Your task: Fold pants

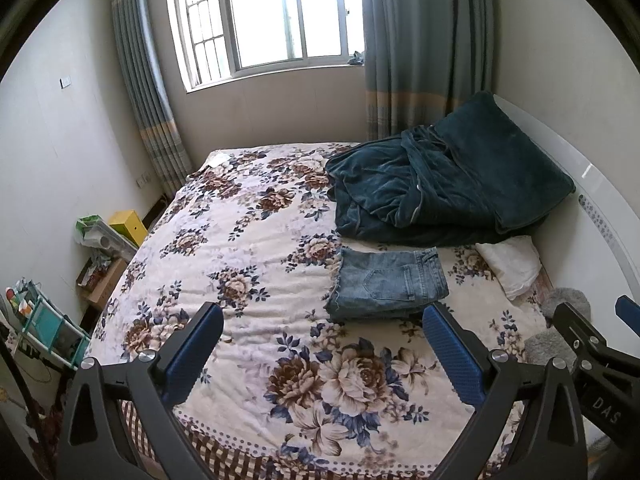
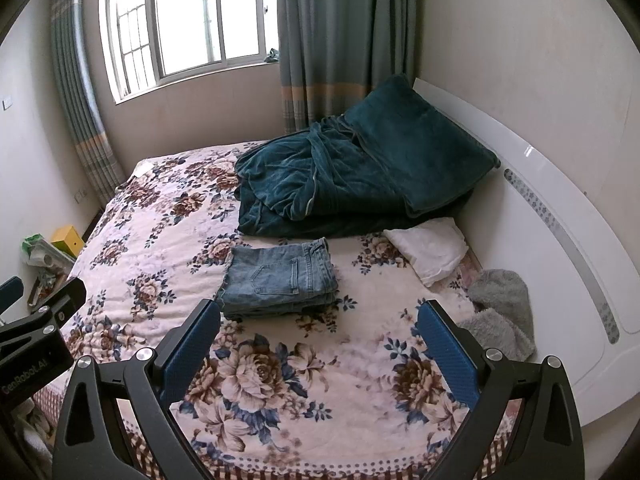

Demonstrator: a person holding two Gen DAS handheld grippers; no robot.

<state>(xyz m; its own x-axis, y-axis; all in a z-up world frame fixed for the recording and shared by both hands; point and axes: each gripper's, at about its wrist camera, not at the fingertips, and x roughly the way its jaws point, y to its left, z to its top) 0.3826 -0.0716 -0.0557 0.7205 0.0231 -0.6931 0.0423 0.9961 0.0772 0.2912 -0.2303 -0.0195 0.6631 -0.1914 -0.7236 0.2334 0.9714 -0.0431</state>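
Observation:
Light blue denim pants (image 1: 390, 284) lie folded into a compact stack on the floral bedspread (image 1: 248, 264), back pocket up; they also show in the right wrist view (image 2: 280, 276). My left gripper (image 1: 322, 314) is open and empty, held above the bed's near edge, short of the pants. My right gripper (image 2: 318, 310) is open and empty, just in front of the folded pants. The right gripper's body shows at the right edge of the left wrist view (image 1: 592, 344).
A dark teal blanket (image 2: 352, 176) is heaped by the white headboard (image 2: 560, 216). A white pillow (image 2: 430, 250) and grey fluffy items (image 2: 500, 308) lie at the right. Boxes and a small rack (image 1: 52, 324) stand on the floor at the left. A window (image 1: 260, 16) is behind.

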